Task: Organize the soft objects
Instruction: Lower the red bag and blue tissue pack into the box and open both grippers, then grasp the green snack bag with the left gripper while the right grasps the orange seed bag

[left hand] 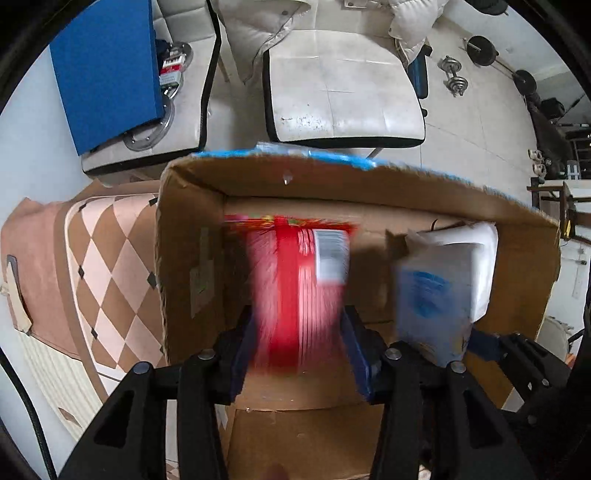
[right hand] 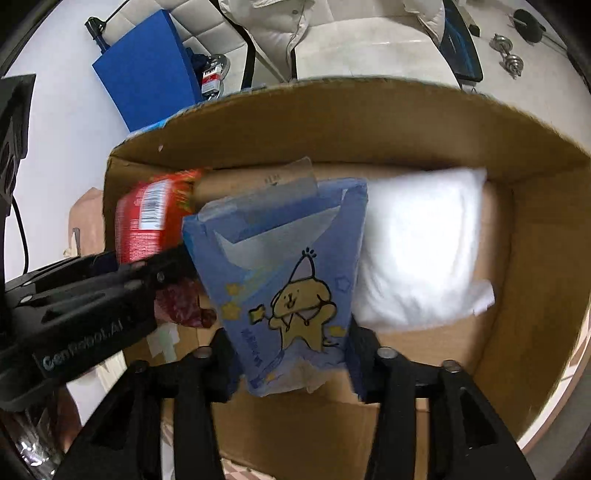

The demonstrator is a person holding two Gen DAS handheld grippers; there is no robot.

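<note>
My left gripper (left hand: 299,332) is shut on a red soft pack (left hand: 295,291) with a white barcode label, held inside an open cardboard box (left hand: 192,221). My right gripper (right hand: 291,354) is shut on a blue tissue pack (right hand: 284,280) with a yellow cartoon dog, held inside the same box (right hand: 517,192). In the left wrist view the blue pack (left hand: 432,295) hangs to the right of the red one. In the right wrist view the red pack (right hand: 147,225) and the left gripper's body (right hand: 85,306) are at the left. A white pillow-like pack (right hand: 417,247) lies in the box at the right.
The box stands on a surface with a diamond-patterned mat (left hand: 107,266). Behind it are white cushioned seats (left hand: 340,96) with a pale jacket (left hand: 258,33) and a blue board (left hand: 107,70). Dumbbells (left hand: 454,77) lie on the tiled floor at the far right.
</note>
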